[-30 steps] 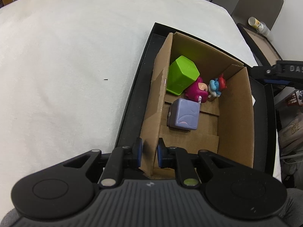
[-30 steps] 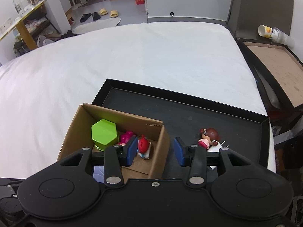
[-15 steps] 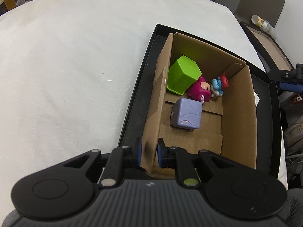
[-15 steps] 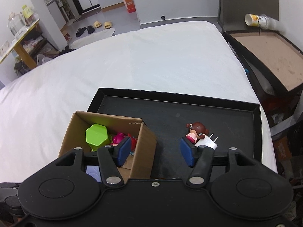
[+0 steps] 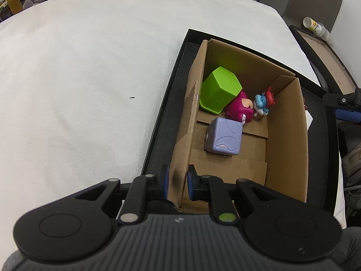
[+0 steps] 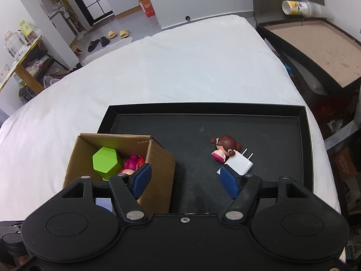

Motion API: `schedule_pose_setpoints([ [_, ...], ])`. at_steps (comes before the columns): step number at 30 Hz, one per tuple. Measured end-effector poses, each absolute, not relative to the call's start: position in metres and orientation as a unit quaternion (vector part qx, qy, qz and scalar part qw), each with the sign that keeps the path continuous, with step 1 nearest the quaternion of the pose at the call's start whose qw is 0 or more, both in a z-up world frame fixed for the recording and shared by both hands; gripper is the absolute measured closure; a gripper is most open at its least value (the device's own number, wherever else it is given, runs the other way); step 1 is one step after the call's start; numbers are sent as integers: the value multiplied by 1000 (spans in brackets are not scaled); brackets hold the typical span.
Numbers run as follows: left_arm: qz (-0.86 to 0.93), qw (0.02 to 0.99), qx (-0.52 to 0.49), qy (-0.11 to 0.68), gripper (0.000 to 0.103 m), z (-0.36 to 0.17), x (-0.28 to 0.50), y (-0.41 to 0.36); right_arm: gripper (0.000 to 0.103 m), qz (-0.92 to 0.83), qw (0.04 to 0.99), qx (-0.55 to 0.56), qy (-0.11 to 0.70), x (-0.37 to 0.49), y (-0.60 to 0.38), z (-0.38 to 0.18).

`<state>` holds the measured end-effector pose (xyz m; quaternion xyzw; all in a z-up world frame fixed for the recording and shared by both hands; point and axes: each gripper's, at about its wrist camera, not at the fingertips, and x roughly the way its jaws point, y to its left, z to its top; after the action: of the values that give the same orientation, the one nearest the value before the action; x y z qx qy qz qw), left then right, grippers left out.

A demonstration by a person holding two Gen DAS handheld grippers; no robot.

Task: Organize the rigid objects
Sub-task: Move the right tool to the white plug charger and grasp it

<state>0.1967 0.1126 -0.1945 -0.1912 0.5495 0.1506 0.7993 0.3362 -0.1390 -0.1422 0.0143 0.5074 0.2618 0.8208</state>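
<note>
The left tool (image 5: 177, 185) is clenched on the near left wall of an open cardboard box (image 5: 286, 135), one blue pad outside the wall and one inside. Inside the box, nearest the tool, lies a lilac cube (image 5: 223, 139); beyond it a magenta toy figure (image 5: 239, 110), a small blue figure with red hair (image 5: 264, 100) in the far right corner, and a green hexagonal cup (image 5: 218, 90) tipped against the left wall. The box sits in a shallow black tray (image 5: 167, 103), which rests on a white cloth-covered counter (image 5: 79, 79). The right tool (image 6: 187, 181) hangs released above the tray — its fingers spread wide, the left pad (image 6: 141, 178) over the box's right edge, the right pad (image 6: 229, 183) just short of a white plug adapter (image 6: 239, 163). The adapter lies on the tray floor with its two prongs pointing away, touching a brown-haired doll in pink (image 6: 223, 148) that lies on its side — both well apart from the box.
</note>
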Motion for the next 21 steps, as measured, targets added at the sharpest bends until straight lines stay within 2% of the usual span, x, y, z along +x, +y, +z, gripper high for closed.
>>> schedule_pose_setpoints([
  [21,164,783,-185,570,90,-206,210,110,37,232,798,93,549,377,-175,-191],
])
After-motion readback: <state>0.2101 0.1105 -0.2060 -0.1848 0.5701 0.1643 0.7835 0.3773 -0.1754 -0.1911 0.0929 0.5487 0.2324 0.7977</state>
